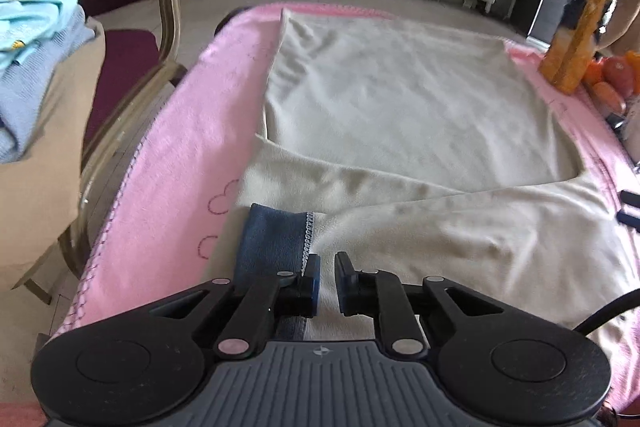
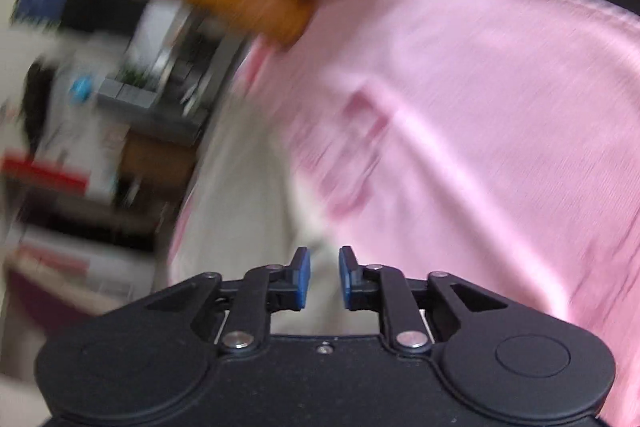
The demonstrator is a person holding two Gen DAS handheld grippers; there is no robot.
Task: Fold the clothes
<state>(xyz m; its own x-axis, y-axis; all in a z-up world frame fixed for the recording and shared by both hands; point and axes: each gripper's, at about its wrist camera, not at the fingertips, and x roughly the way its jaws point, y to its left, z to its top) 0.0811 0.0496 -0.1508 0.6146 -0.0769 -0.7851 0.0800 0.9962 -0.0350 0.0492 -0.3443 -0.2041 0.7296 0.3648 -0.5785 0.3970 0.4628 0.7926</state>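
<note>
Cream fleece garment [image 1: 400,99] is lying spread on the pink-covered counter [image 1: 176,163], long axis running near to far; its navy-cuffed sleeve [image 1: 276,239] is sitting just ahead of the left claw [image 1: 324,267], narrowly parted and empty (likewise the blurred right claw [image 2: 324,267]).

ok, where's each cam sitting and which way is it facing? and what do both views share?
Left wrist: sits on the left gripper, looking forward over the cream garment, which lies on the pink blanket; its own fingers show, apart, near the navy cuff.
Right wrist: sits on the right gripper, tilted and motion-blurred, facing the blanket's edge with clutter beyond; its own fingers show, apart.
Shared: pink blanket, cream garment, orange bottle.
</note>
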